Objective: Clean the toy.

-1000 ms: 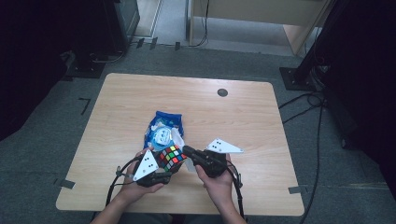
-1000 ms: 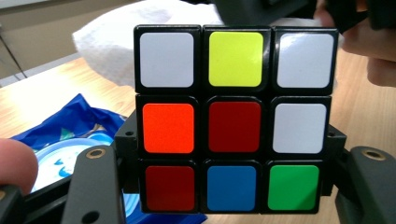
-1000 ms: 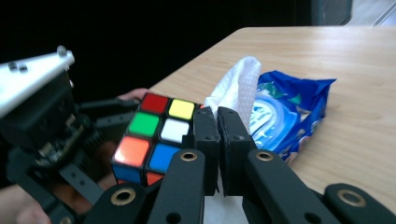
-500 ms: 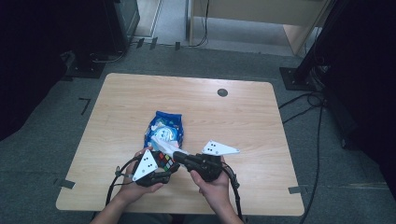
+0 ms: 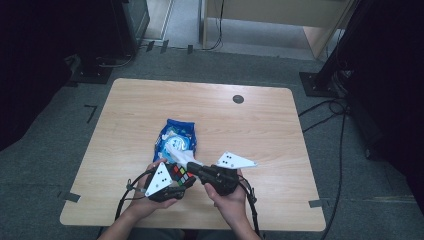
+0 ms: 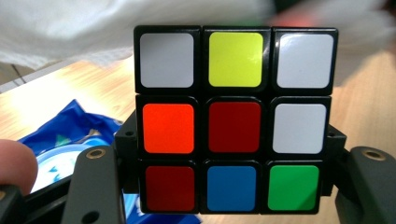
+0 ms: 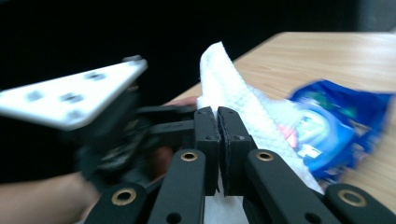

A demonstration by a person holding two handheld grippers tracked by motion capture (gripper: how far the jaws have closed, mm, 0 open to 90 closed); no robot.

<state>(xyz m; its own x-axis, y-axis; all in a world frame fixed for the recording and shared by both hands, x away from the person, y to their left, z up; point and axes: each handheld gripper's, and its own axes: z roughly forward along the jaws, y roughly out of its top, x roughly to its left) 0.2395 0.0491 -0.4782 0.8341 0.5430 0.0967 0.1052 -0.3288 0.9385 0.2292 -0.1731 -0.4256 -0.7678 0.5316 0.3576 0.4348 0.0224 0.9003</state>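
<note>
A scrambled Rubik's cube [image 6: 233,116] sits between the jaws of my left gripper [image 6: 232,186], which is shut on its sides; the face toward the camera has white, yellow, orange, red, blue and green stickers. In the high view the cube [image 5: 180,173] and left gripper [image 5: 184,180] are near the table's front edge. My right gripper [image 7: 217,121] is shut on a white wipe [image 7: 233,84]. From above, the right gripper [image 5: 193,168] holds the wipe [image 5: 184,157] against the cube's far side. A blue wipe packet [image 5: 176,137] lies just behind.
The wooden table [image 5: 260,130] has a small black grommet [image 5: 238,99] at the back. The left gripper's grey plate [image 7: 70,95] is close on the left of the right gripper view, and the blue packet [image 7: 327,130] on its right. Cables [image 5: 325,117] run over the floor at the right.
The right gripper has shifted slightly toward the cube with the wipe in it. The left gripper and the cube have stayed in place.
</note>
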